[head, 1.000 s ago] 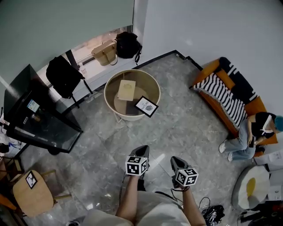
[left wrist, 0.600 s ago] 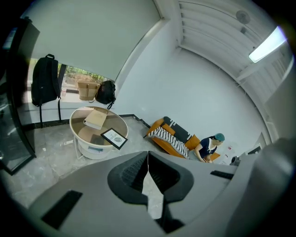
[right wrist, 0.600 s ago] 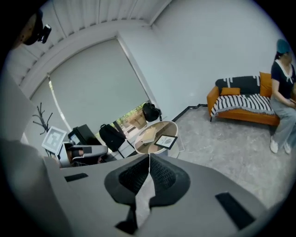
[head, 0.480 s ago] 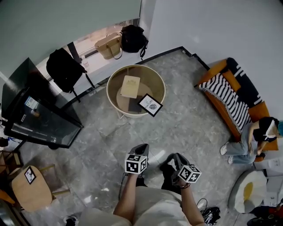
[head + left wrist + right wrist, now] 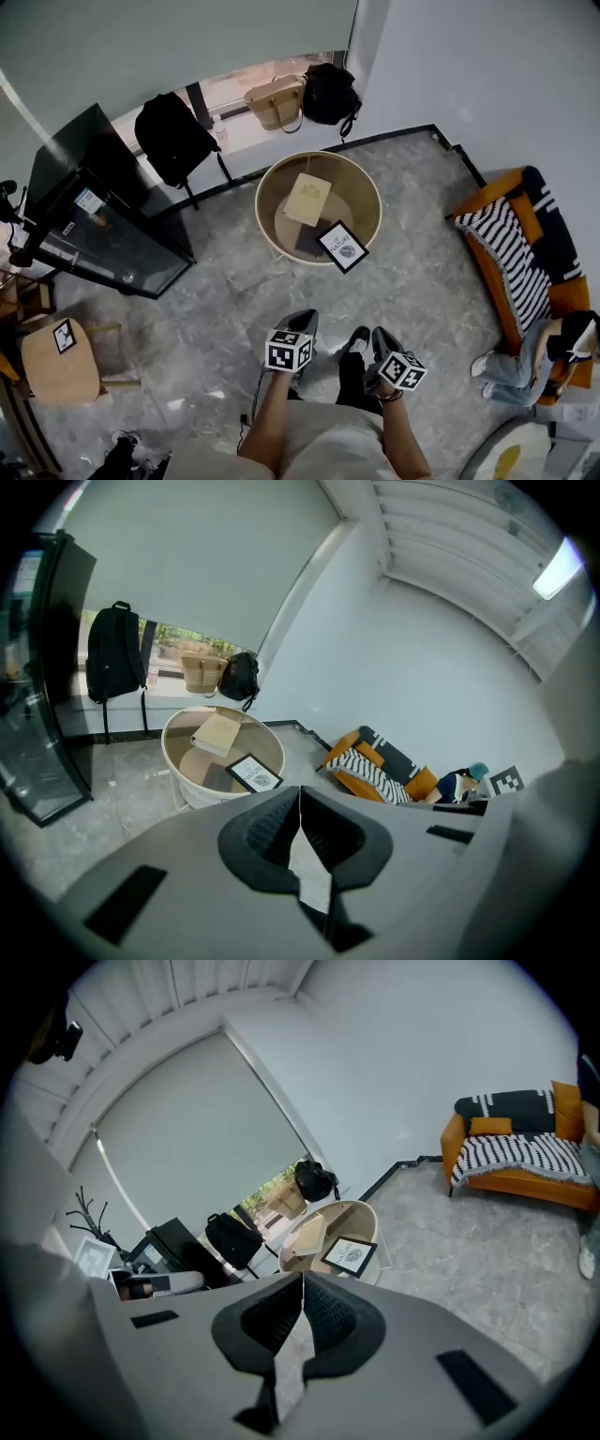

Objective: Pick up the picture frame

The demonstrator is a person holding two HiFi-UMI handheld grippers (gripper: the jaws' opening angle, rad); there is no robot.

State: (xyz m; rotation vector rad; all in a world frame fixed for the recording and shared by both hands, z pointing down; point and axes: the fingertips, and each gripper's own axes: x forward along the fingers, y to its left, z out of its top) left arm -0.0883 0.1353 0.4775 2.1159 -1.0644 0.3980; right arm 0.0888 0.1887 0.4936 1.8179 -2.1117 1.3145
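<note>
A black picture frame [image 5: 342, 247] with a white print lies at the near right rim of a round glass-topped table [image 5: 370, 192], next to a tan book [image 5: 307, 199]. The same picture frame [image 5: 254, 772] shows in the left gripper view, and as the picture frame [image 5: 350, 1255] in the right gripper view. My left gripper [image 5: 307, 322] and right gripper [image 5: 381, 339] are both shut and empty, held side by side over the floor well short of the table. In the left gripper view the left gripper [image 5: 299, 792] has its jaws together, as does the right gripper [image 5: 302, 1280].
A dark glass desk [image 5: 89, 234] stands at left, a small wooden stool [image 5: 58, 361] at lower left. A black backpack [image 5: 174, 141], a tan bag [image 5: 276, 101] and a black bag [image 5: 330, 92] hang by the window. An orange sofa [image 5: 525, 253] with a seated person [image 5: 553, 352] is at right.
The view has shifted: table, sofa and desk have all slid rightwards and down the picture, so the table lies nearer. Both grippers stay shut side by side.
</note>
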